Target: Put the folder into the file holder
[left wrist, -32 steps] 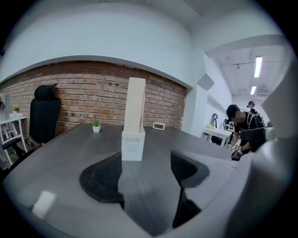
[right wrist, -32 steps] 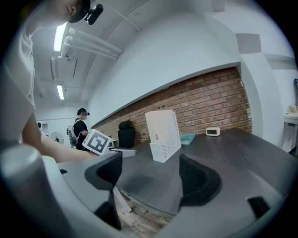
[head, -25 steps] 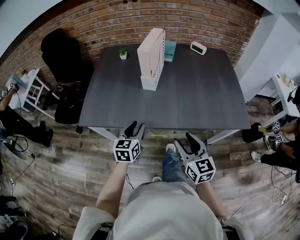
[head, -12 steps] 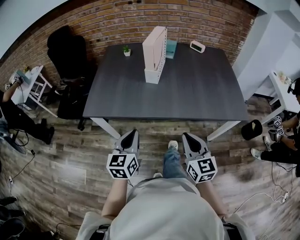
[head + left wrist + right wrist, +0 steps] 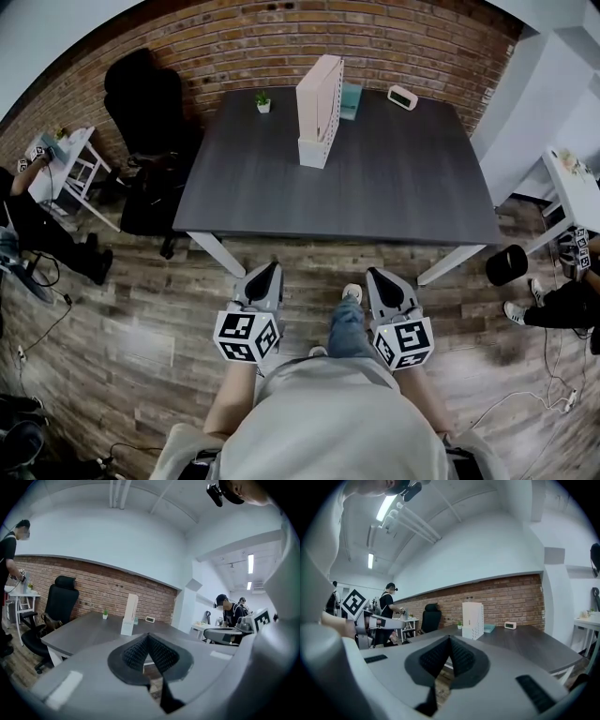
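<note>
Head view is showing the left gripper and right gripper hanging clenched, empty, short of the table, probably because the folder is already standing inside the file holder.

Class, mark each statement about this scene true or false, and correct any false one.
1. The left gripper and the right gripper are both shut and empty. True.
2. The file holder lies flat on the table. False: it stands upright.
3. In the head view, a small potted plant stands left of the file holder. True.
4. The left gripper rests on the table. False: it is held over the wooden floor, short of the table's near edge.
</note>
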The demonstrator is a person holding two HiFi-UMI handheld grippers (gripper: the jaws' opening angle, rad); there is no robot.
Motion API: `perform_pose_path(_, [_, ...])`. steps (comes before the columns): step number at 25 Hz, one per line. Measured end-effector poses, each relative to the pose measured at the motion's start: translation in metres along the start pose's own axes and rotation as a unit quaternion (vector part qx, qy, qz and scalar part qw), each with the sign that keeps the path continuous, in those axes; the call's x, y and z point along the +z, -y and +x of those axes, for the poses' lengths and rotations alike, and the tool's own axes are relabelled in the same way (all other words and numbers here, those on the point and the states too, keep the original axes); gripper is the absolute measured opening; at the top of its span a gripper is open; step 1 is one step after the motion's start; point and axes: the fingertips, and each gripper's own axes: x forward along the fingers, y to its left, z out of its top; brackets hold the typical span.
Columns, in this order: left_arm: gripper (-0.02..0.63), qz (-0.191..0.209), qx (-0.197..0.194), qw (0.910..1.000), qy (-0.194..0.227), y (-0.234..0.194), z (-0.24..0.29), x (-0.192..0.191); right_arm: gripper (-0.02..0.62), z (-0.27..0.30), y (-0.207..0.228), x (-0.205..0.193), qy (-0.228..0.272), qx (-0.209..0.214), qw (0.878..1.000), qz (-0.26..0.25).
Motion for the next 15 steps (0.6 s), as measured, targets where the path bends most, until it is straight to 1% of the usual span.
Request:
perform_pose_path(6, [0.011,-0.006,-0.006,1.0000,-0.005,0.002,0.008,-0.001,0.002,0.002,0.004,0.004,-0.002,-0.001,1.000,-0.002])
perform_pose_path(10, [0.011,-0.012,-0.002,0.9999,-0.008,0.002,0.012,-0.003,0.002,0.003,0.008,0.004,-0.005,-0.004,1.000,-0.003])
perform_pose_path(15, [0.011,-0.029,-0.006,0.9995,-0.010,0.003,0.016,-0.002,0.002,0.004,0.012,0.003,-0.008,-0.003,1.000,-0.001])
